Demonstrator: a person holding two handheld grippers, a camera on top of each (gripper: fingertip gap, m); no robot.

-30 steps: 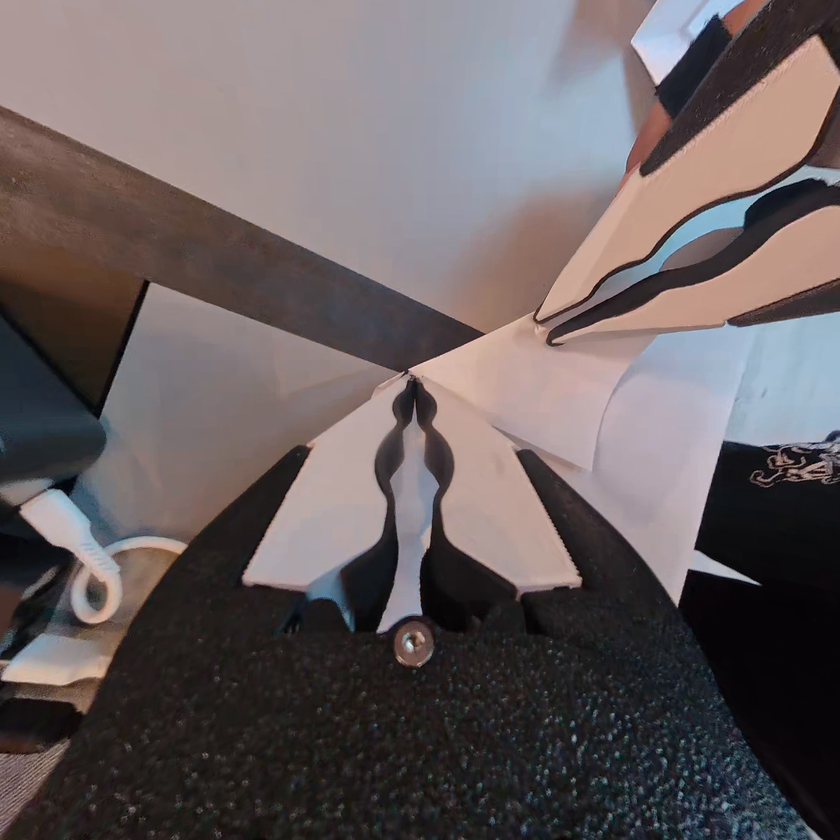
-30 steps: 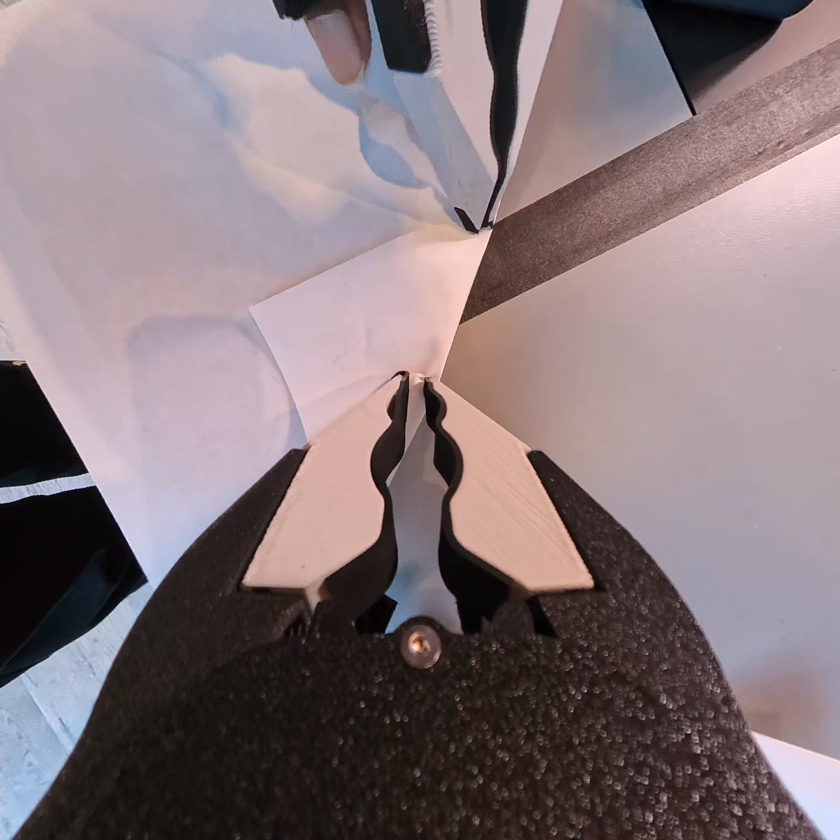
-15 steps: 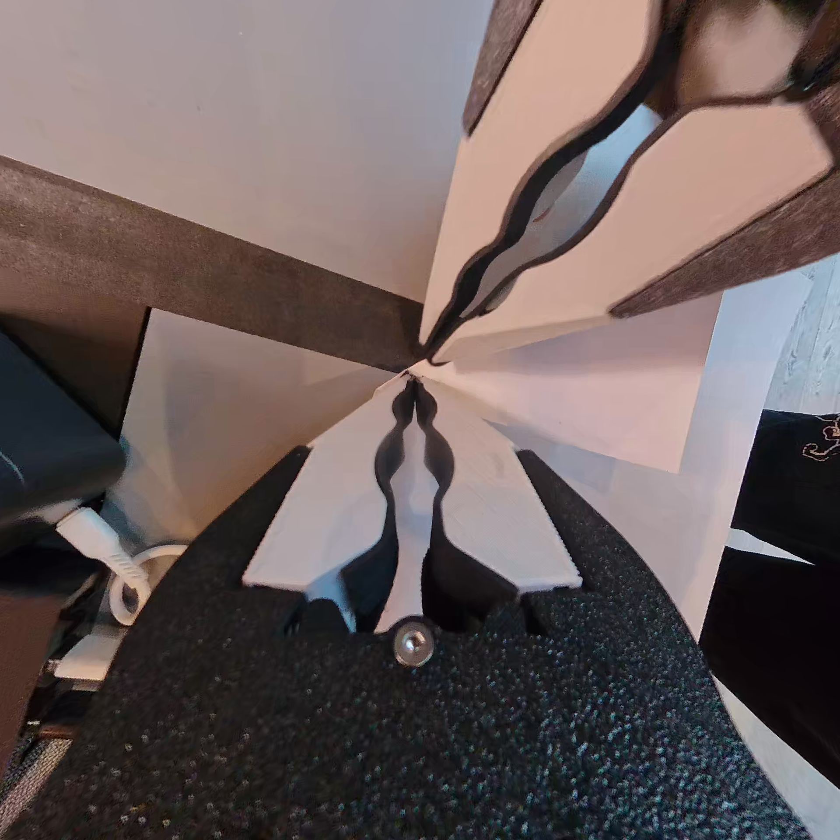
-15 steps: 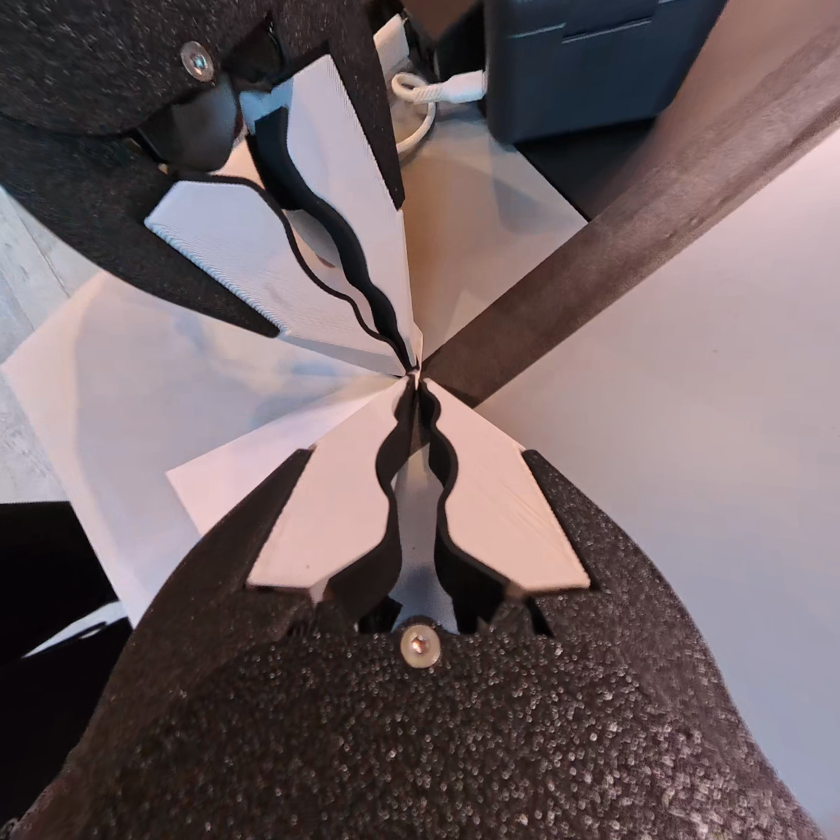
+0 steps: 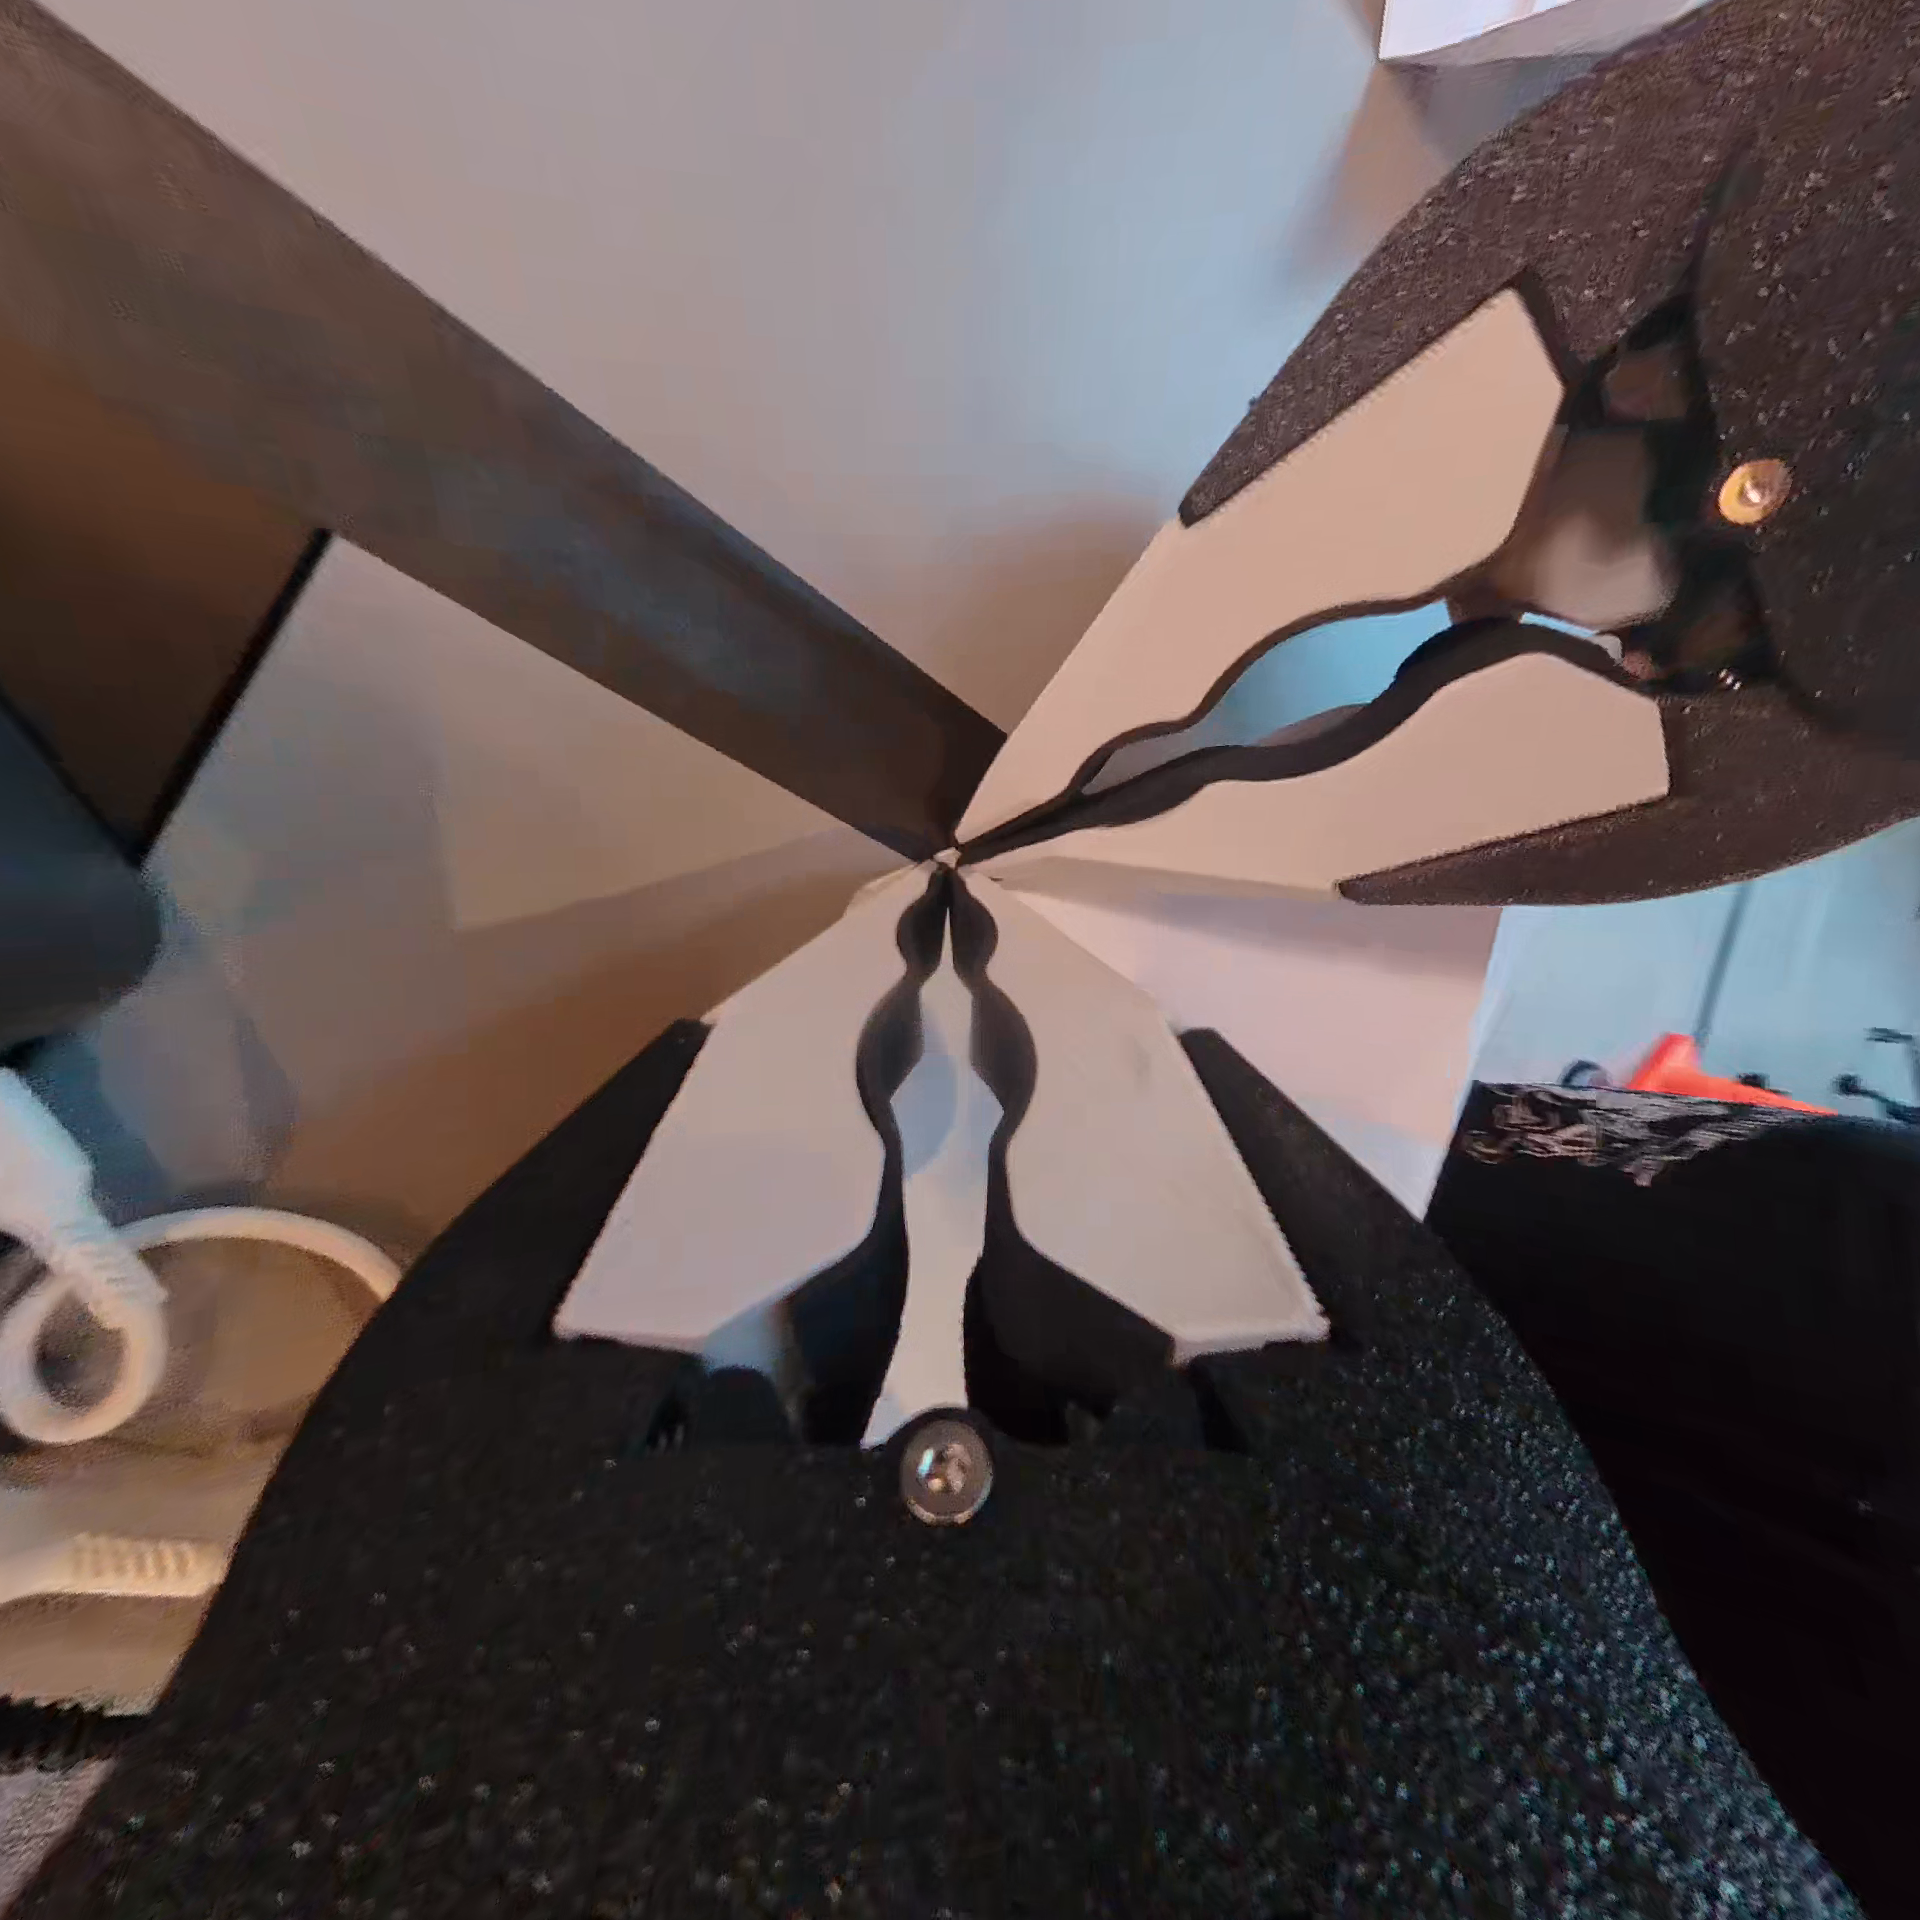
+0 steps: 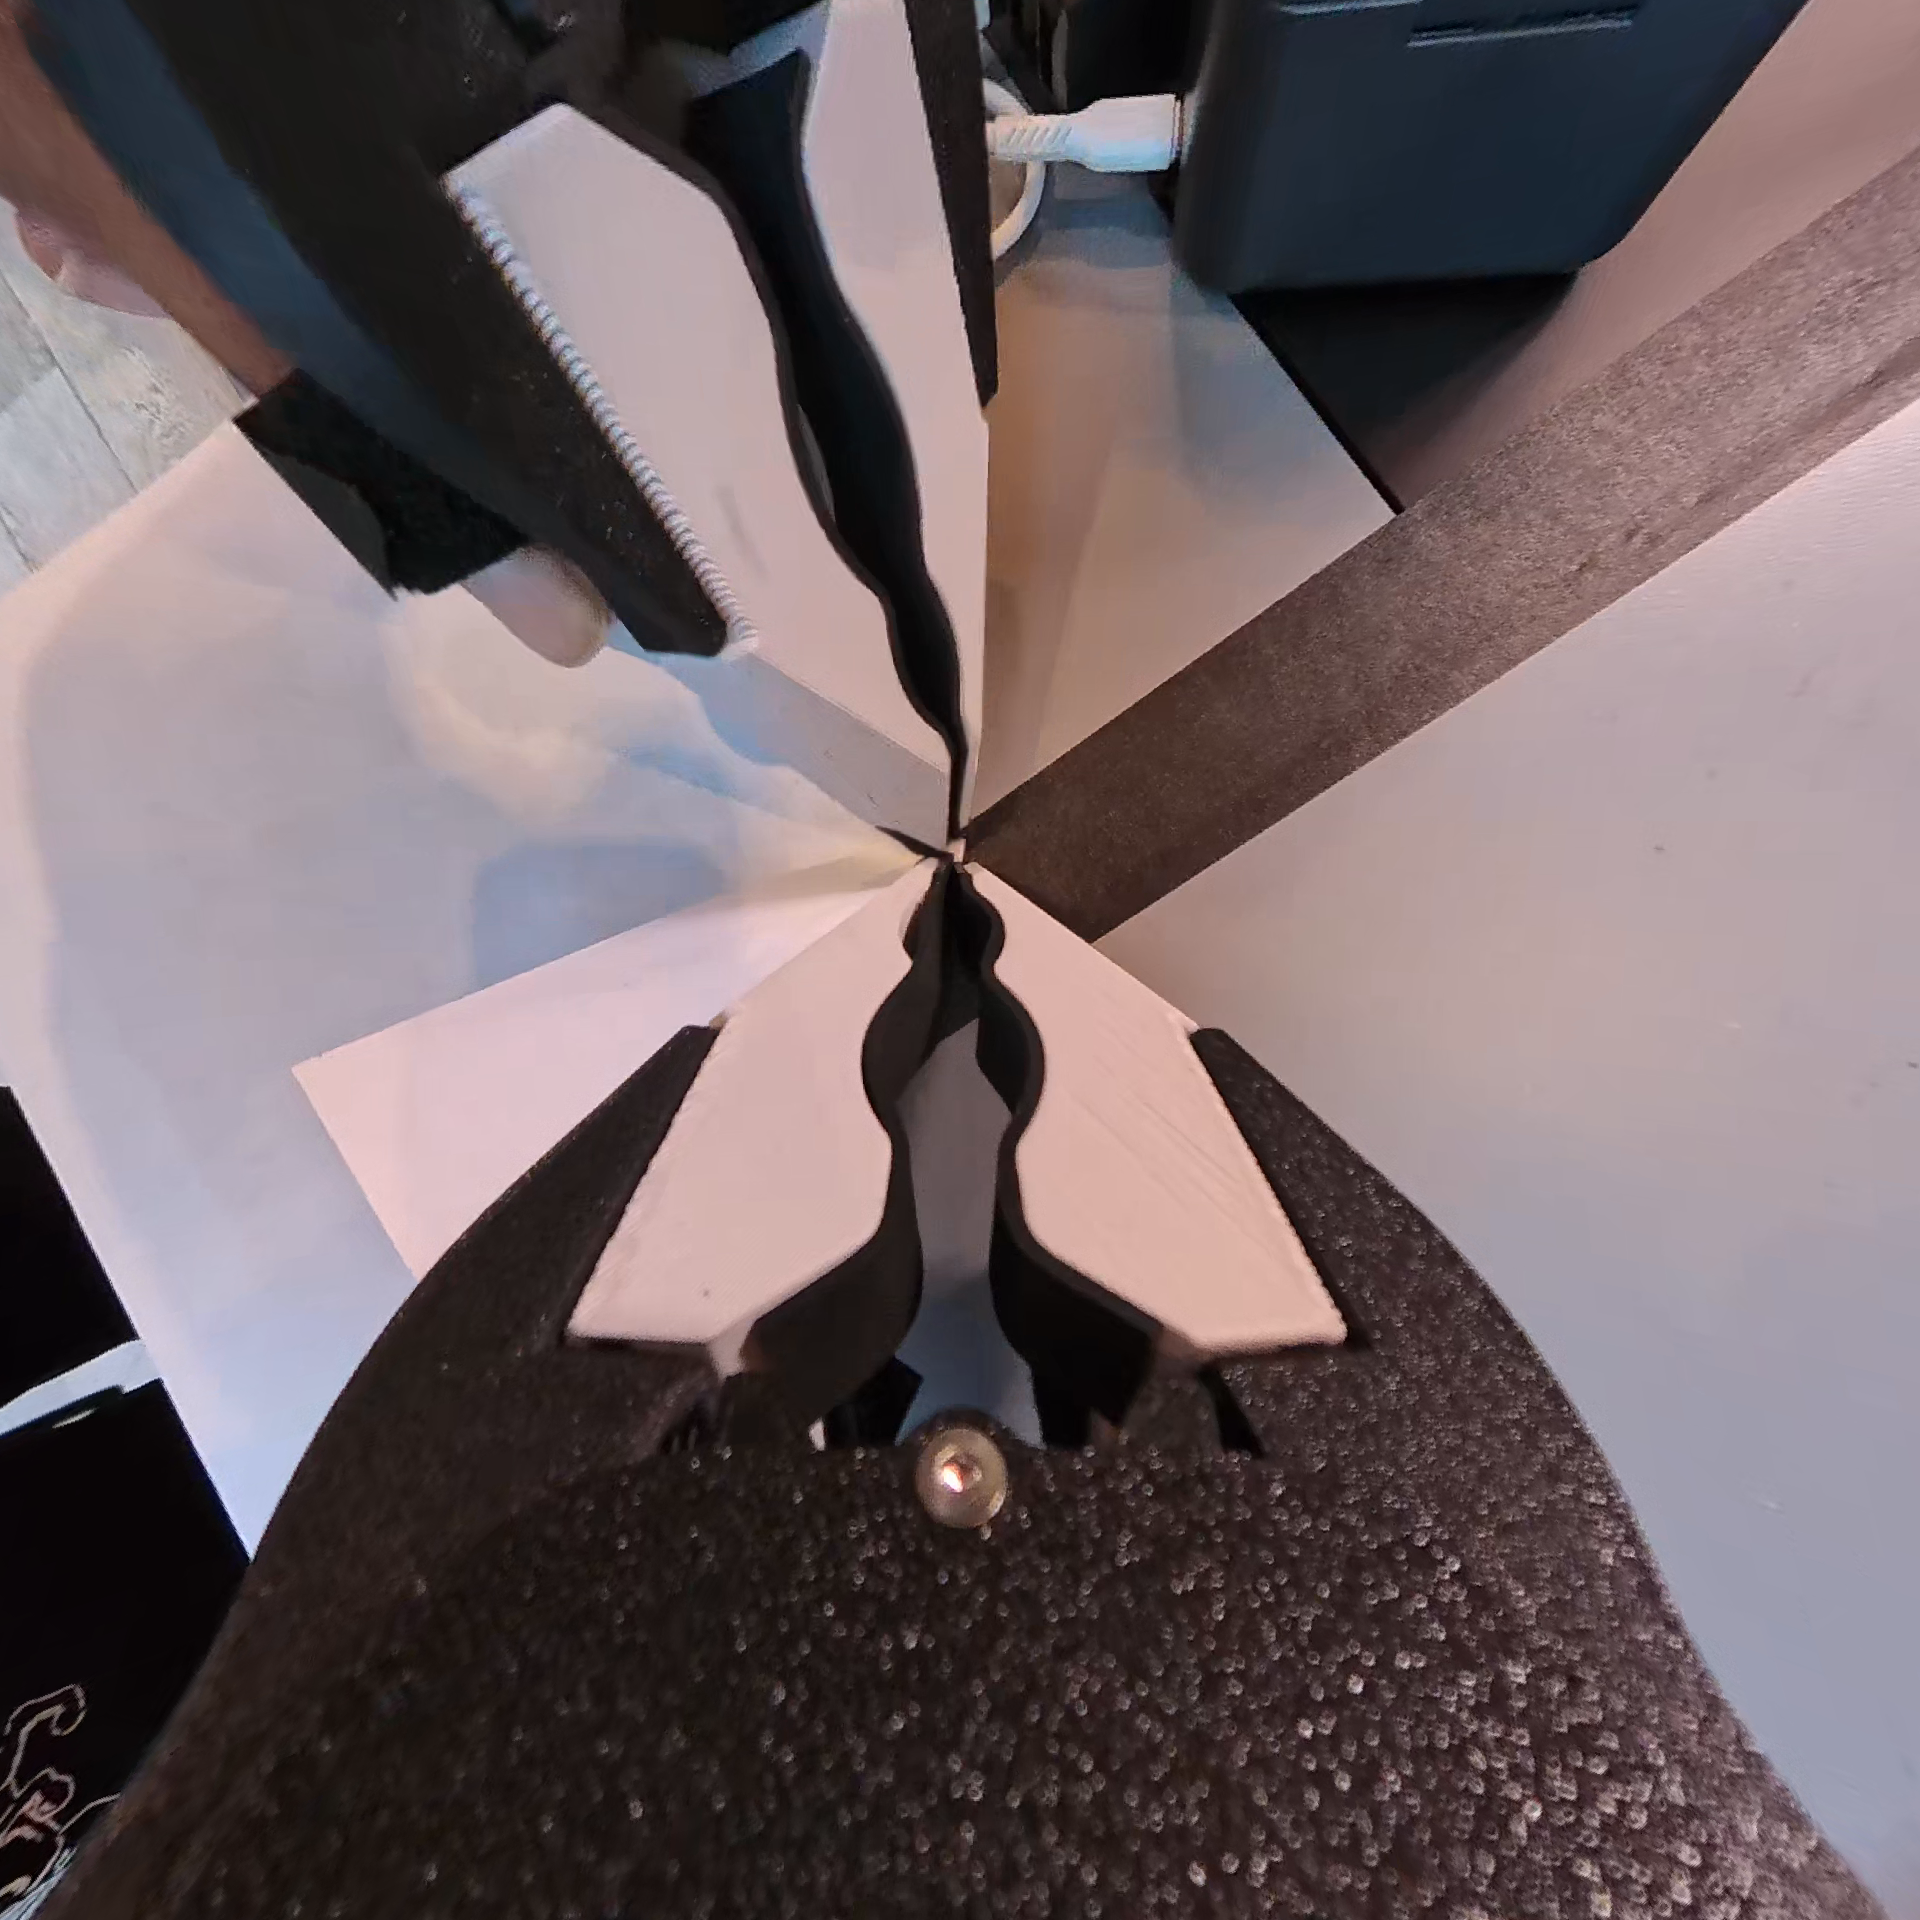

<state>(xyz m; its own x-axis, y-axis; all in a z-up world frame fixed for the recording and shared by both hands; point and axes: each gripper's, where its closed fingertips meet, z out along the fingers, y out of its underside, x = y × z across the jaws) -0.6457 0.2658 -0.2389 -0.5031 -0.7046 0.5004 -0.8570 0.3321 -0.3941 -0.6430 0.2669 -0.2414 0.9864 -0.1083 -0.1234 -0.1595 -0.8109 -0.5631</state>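
Observation:
A white sheet of paper (image 5: 1247, 966) hangs off the table's dark edge (image 5: 520, 499). My left gripper (image 5: 940, 878) is shut on it, with the paper running between its fingers. My right gripper (image 6: 951, 878) is shut on a folded-over part of the same paper (image 6: 499, 1091). The two grippers' tips meet almost point to point at the table edge (image 6: 1455, 582). The right gripper shows at the upper right of the left wrist view (image 5: 961, 836). The left gripper shows at the top of the right wrist view (image 6: 951, 831), with a person's fingertip (image 6: 551, 613) beside it.
The pale table top (image 6: 1558, 935) lies beyond the edge. Below it are a dark box (image 6: 1455, 135) and a white cable (image 5: 83, 1309). Dark printed cloth (image 5: 1662, 1351) lies at the lower right of the left wrist view, with an orange object (image 5: 1683, 1070) behind it. Only a small space, under 4 cm, lies between the two pairs of fingers.
My right gripper has carried its part of the paper over to the left gripper's tips, folding the sheet, then swung lower and to the right in the left wrist view. Both stayed shut.

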